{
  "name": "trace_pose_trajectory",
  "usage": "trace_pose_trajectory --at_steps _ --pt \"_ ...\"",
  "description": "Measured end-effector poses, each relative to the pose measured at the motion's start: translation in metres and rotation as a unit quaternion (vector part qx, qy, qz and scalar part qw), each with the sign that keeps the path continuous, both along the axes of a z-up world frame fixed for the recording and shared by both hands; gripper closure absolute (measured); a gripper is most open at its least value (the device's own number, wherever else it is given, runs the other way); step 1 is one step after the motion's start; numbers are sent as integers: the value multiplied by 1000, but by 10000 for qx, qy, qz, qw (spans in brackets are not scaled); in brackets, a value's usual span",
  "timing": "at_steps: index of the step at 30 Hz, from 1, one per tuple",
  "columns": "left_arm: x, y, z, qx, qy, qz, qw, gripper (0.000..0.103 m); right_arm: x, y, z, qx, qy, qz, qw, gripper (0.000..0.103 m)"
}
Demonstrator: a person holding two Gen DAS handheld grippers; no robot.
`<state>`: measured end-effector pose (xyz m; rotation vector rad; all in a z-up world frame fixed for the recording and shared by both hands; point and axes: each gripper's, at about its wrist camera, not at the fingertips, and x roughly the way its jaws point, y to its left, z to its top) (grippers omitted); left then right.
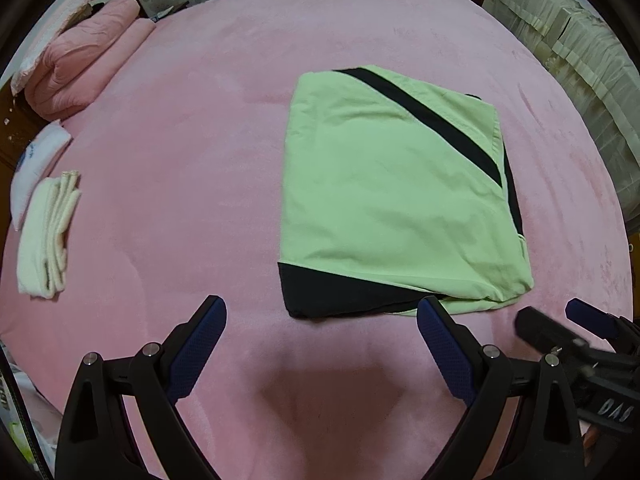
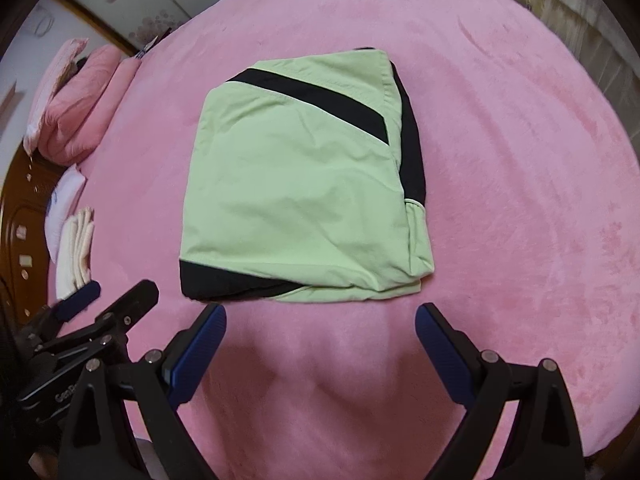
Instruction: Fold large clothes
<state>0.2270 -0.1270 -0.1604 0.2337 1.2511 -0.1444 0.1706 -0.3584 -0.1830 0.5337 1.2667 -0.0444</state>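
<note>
Surface: a pink plush blanket (image 1: 168,184) is covering the whole bed.
Garment: the green-and-black garment (image 1: 384,192) is lying folded in a flat rectangle mid-bed, just ahead of both grippers.
Left gripper (image 1: 322,334): hovering over bare blanket, fingers spread wide, gripping nothing.
Right gripper (image 2: 320,332): likewise spread and empty, near the garment's front edge.
Left side: folded white towels (image 1: 46,236) and a pink quilt (image 1: 80,64) are sitting by the bed's edge.
Room: pale ruffled fabric (image 1: 568,52) is hanging at right.
</note>
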Motion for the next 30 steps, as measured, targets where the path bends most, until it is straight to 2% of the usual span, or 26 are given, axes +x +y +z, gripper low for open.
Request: trace_pose_trajectory --at_steps 7,10,13,16,19,22,24,25,27,28,29,30 --pt "42 20 -43 -275 282 126 9991 8 23 -53 -39 784 -236 -416 9958 7" --pt "71 32 -65 -760 425 152 9961 8 40 -84 -65 1048 -535 -762 9901 7" --pt "95 37 -87 -1152 573 139 9916 8 65 -107 -106 1654 -450 -1047 9796 7" --pt "119 46 -113 -1661 758 353 9826 8 83 -113 -125 2077 -532 -1174 9697 7" --pt "140 54 -139 -2431 1141 673 9609 8 98 -109 -131 2472 -684 -1227 9587 7" --pt "153 56 -153 -2695 1275 918 9501 8 119 -94 -137 2910 -656 -931 9499 7" --pt "157 55 -154 -2778 1296 1086 9456 8 130 -86 -139 2759 -561 -790 9563 9" --pt "157 54 -153 -2747 1281 1081 9468 8 135 -80 -138 2623 -528 -688 9611 13" --pt "155 49 -150 -2630 1207 1028 9517 15 138 -74 -135 2459 -527 -557 9663 32" --pt "152 47 -149 -2693 1211 1024 9499 26 137 -73 -134 2349 -499 -537 9693 48" --pt "152 48 -148 -2687 1182 1089 9497 30 136 -72 -133 2154 -442 -537 9740 65" --pt "151 47 -147 -2655 1137 1158 9503 33 134 -70 -131 1958 -417 -531 9783 71"
